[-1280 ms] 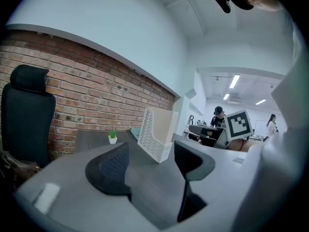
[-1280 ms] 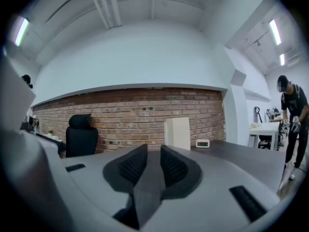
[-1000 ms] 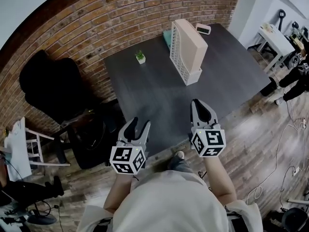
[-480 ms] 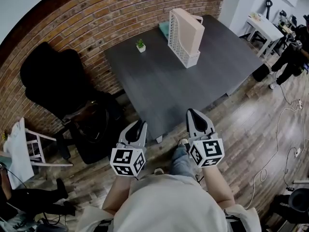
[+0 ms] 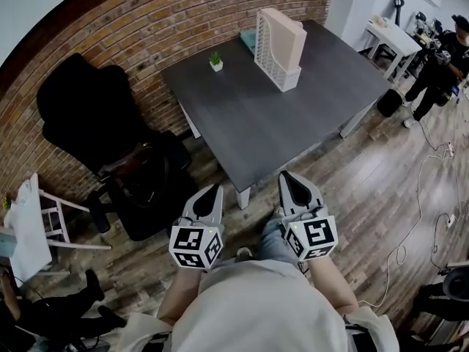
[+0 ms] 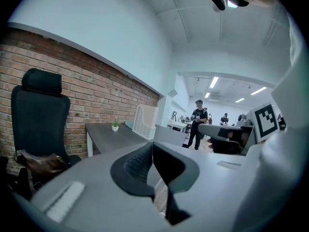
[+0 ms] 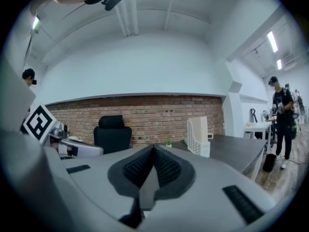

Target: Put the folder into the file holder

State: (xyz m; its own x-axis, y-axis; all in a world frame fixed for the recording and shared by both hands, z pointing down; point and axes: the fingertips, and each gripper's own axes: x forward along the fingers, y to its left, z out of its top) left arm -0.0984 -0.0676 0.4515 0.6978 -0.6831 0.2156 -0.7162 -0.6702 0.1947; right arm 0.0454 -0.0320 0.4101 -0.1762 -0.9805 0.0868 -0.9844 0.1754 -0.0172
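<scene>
Closest in, both grippers are hanging low in front of the person, over the wooden floor (image 5: pixel 366 174) and well short of the table (image 5: pixel 271 116). The left gripper (image 5: pixel 213 189) is closing its jaws right down. The pads are meeting and nothing is between them. The right gripper (image 5: pixel 287 176) is sitting with its jaws pressed together and is empty too. So nobody's carrying anything right now.

Further out on the table, the white lattice file holder (image 5: pixel 272 56) is standing upright near the far side, and the beige folder (image 5: pixel 287 28) looks like it's already standing inside it, poking up above the rim. Just behind that a teal thing (image 5: pixel 250 41) is peeking out, but I can't tell what it is. A tiny potted plant (image 5: pixel 215 62) is sitting off to the left by the brick wall.

My guess on handling is that the folder is light and fairly stiff along the spine but bendy across the face, with smooth covers that could slip in a weak pinch. If it needs regrabbing, I'd be pinching the exposed top edge near the middle, close to the spine, so it isn't sagging or twisting. The holder looks like light plastic, so shoving sideways risks sliding or tipping it.
</scene>
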